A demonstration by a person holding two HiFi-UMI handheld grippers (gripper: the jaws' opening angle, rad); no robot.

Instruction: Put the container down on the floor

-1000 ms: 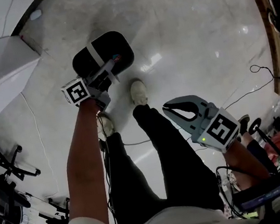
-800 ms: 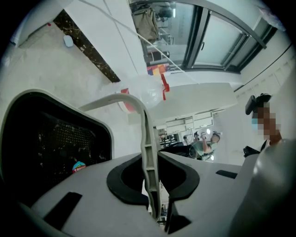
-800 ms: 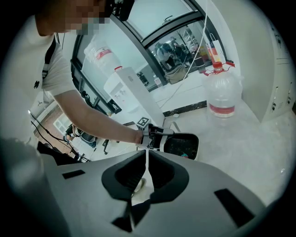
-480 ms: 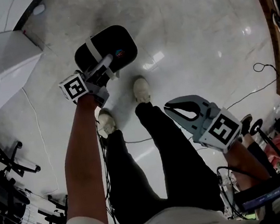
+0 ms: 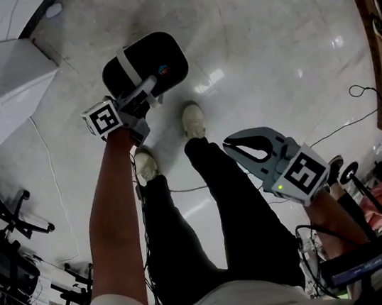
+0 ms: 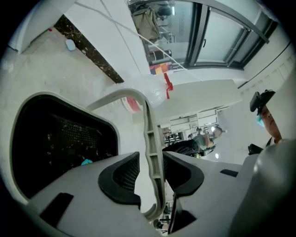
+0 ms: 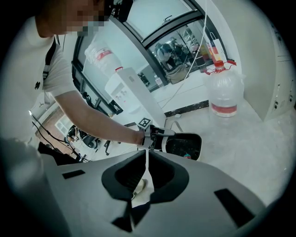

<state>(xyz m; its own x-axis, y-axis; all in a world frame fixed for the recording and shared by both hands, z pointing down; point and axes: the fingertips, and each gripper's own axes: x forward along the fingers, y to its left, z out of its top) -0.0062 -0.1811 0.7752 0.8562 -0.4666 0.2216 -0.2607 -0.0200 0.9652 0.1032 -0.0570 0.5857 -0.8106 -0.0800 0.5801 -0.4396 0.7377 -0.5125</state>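
Floor (image 5: 267,43): pale, glossy. Container (image 5: 151,61) looks set down on it. Left claw (image 5: 149,91) has just been opening, its jaws now apart with the grey handle (image 6: 150,139) loose between them – the release step. Next: draw back without snagging the handle. Right claw (image 5: 237,149) – closed, empty, well apart.

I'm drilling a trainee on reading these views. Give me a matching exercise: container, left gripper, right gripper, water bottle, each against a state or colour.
1 container
2 left gripper
3 right gripper
4 water bottle

A jaws together, nothing between
B clear, red label
C black, pale rim
D jaws apart, handle between them

Pairs: 1-C, 2-D, 3-A, 4-B. The left jaws have just been opening.
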